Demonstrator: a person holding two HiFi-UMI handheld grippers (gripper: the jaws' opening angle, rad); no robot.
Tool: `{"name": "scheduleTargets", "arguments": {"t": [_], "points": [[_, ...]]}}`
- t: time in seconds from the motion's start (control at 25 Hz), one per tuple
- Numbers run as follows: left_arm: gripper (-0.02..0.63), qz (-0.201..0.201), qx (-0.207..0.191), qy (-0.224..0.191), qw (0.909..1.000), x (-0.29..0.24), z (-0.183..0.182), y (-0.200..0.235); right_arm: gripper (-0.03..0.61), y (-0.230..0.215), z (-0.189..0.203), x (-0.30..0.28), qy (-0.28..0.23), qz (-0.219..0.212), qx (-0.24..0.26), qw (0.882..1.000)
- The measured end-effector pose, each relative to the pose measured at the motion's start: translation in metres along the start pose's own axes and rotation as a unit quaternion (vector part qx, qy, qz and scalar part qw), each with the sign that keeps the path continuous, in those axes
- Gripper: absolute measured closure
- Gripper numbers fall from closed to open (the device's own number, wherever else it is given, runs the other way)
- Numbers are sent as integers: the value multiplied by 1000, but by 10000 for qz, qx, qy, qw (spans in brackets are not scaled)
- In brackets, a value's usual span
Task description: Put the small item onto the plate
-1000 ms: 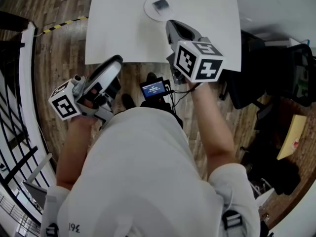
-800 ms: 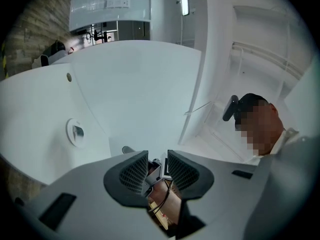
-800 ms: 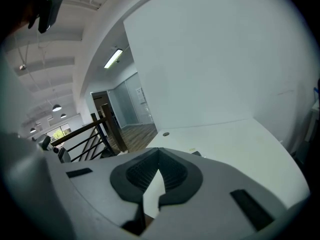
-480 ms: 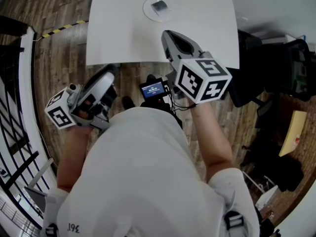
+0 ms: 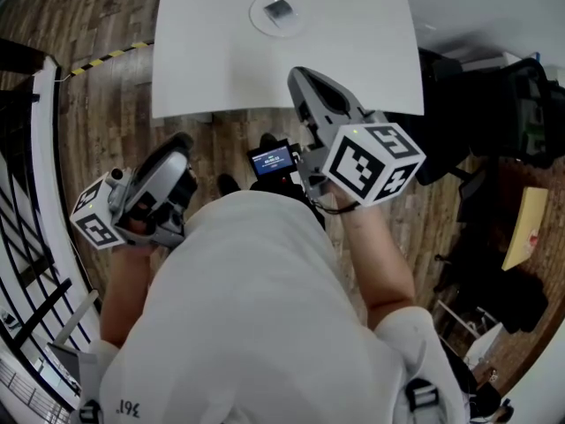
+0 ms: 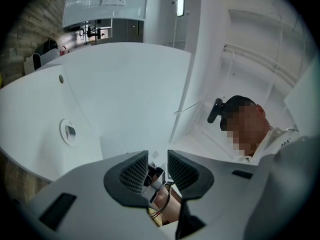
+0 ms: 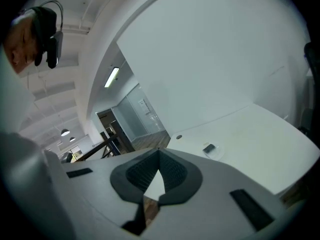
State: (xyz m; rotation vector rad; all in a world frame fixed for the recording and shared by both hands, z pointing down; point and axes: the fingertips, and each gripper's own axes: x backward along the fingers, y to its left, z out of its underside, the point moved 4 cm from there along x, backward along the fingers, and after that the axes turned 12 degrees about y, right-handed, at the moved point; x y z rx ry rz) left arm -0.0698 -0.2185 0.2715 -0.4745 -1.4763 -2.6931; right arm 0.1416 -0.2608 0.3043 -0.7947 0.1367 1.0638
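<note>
A small dark item (image 5: 279,9) lies on a round white plate (image 5: 265,21) near the far edge of the white table (image 5: 353,34). My right gripper (image 5: 300,78) hovers over the table's near edge, well short of the plate, jaws shut with nothing in them. My left gripper (image 5: 181,140) hangs low at the left, off the table over the wooden floor, its jaws a narrow gap apart and empty. In the left gripper view the plate (image 6: 64,133) with the item (image 6: 70,130) shows far left. In the right gripper view the item (image 7: 209,147) sits past my shut right gripper (image 7: 159,158).
A small screen device (image 5: 274,159) hangs in front of the person's body. Black chairs and bags (image 5: 468,140) stand right of the table. A black railing (image 5: 26,237) runs along the left. Yellow-black tape (image 5: 106,56) marks the floor by the table's left corner.
Both grippers have drawn back from the table toward the person. The left one dropped down and to the left; the right one pulled nearer and lower. The item stays on the plate.
</note>
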Motion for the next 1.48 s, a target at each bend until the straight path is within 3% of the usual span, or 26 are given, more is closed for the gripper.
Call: {"name": "scheduleTargets", "arguments": {"t": [0.52,1.48], "points": [[506,94,10,26,10000,4,1,-4,578,25,-10,13,-308,-251,-10,9992],[506,270,92,388,9988,-3,13,-6,578,20,-6,29,-526,65,-30,9986]]}}
